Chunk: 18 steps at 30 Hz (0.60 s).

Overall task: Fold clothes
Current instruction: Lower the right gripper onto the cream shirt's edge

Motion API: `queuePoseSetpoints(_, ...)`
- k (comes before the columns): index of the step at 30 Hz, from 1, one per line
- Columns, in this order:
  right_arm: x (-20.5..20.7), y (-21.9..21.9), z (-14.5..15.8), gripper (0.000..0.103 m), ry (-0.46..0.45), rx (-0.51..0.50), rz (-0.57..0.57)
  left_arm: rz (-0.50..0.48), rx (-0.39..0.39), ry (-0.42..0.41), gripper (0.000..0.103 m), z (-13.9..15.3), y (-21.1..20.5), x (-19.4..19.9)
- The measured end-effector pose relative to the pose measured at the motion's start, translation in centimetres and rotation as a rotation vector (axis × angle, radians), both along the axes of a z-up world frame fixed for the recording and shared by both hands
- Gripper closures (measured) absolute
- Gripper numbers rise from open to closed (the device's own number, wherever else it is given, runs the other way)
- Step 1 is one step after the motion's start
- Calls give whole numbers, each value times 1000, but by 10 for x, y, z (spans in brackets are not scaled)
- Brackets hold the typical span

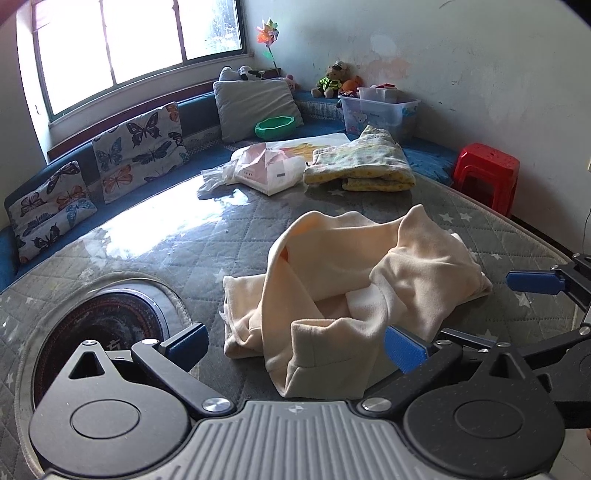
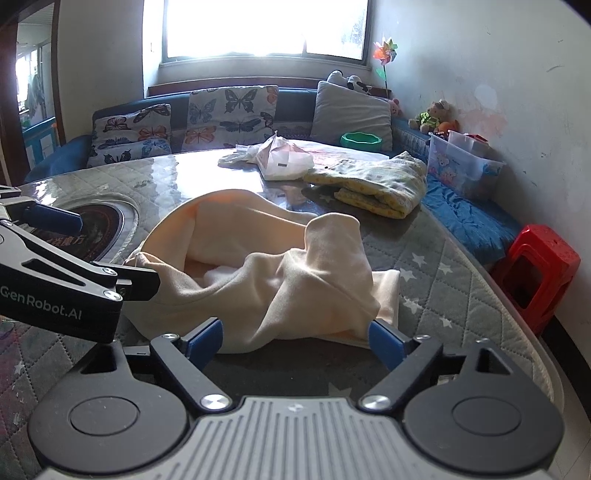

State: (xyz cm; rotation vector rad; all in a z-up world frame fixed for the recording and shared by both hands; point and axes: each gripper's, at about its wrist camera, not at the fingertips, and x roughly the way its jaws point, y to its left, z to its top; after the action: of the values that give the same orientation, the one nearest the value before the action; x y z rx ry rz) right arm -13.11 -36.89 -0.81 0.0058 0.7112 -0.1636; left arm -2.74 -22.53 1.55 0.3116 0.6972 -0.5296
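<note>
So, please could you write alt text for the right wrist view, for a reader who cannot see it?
A crumpled cream garment lies on a grey quilted table, between the open jaws of the right hand-held gripper; the left hand-held gripper reaches in beside it. Behind lie a folded yellow blanket and butterfly cushions under a bright window.

Everything is placed from the quilted grey table [image 1: 155,240] with its star print. A round dark inset [image 1: 99,328] sits in the table's near left part. At the table's far side lie a white plastic bag [image 1: 266,168] and, just right of it, a folded yellow-green blanket [image 1: 364,162]. Beyond the table's far edge, butterfly cushions [image 1: 138,147] and a grey pillow [image 1: 255,107] lean against a blue bench, with a green bowl [image 1: 275,127] before the pillow. Past the far right corner stand a clear storage box [image 1: 378,112] and a teddy bear [image 1: 330,81]. A red stool [image 1: 485,177] stands off the table's right edge.
</note>
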Motion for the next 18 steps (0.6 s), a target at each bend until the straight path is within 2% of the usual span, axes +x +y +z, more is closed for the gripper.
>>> queuePoseSetpoints(18, 5, 1, 6, 20, -2, -61, -10, 8, 4, -6, 1, 6, -2, 3)
